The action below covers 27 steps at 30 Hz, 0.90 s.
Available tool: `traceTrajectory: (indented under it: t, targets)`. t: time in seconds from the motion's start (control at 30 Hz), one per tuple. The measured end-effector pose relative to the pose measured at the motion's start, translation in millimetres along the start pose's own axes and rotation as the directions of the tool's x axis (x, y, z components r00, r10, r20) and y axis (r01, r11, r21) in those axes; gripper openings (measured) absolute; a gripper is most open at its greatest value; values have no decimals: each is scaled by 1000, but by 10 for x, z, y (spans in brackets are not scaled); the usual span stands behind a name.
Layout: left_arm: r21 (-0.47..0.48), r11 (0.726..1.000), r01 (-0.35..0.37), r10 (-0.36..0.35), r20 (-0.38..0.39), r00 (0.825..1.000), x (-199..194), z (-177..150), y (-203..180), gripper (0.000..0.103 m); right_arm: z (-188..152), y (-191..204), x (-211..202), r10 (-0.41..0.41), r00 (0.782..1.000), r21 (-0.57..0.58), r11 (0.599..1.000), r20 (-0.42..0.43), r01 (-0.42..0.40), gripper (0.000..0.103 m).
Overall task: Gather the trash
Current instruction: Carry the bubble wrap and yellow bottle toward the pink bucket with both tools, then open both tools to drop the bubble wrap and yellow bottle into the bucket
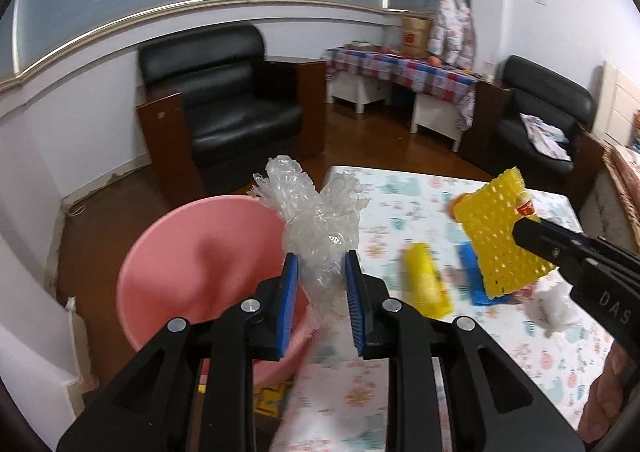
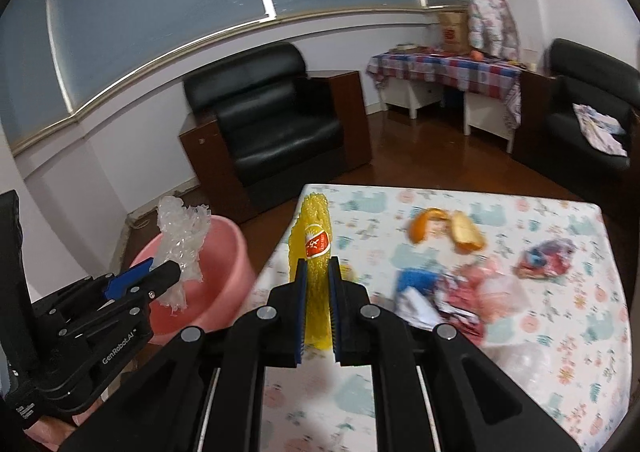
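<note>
both claws grip trash point(image 1: 320, 236)

Pink basin point(image 1: 192, 252), yellow foam net point(image 2: 316, 252)

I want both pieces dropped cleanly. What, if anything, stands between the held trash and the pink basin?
Nothing visible. The left tongs hold the clear plastic wrap at the pink basin. The right tongs hold the yellow foam net over the table edge, open air between.

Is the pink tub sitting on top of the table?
No, the pink tub sits lower down beside the table, past its left edge, over the brown floor.
</note>
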<state>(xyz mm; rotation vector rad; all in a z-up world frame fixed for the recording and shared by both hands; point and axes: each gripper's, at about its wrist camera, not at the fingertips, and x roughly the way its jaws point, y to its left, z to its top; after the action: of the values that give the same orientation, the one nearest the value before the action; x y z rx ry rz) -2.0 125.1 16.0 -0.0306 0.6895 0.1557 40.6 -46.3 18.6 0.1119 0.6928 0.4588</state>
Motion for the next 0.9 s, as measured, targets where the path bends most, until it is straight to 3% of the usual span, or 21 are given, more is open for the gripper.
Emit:
traceTrajectory:
  t: [0.3,0.9]
  targets:
    - [-71,990,-124,122,-26,992,58,-76,460,23,60,532,277,82,996,-100,991,-28,-85,9]
    - [-151,974,-168,153,-105,983,243,-280,969,24,25,1127,890,158,978,-173,968,-137,-181,9]
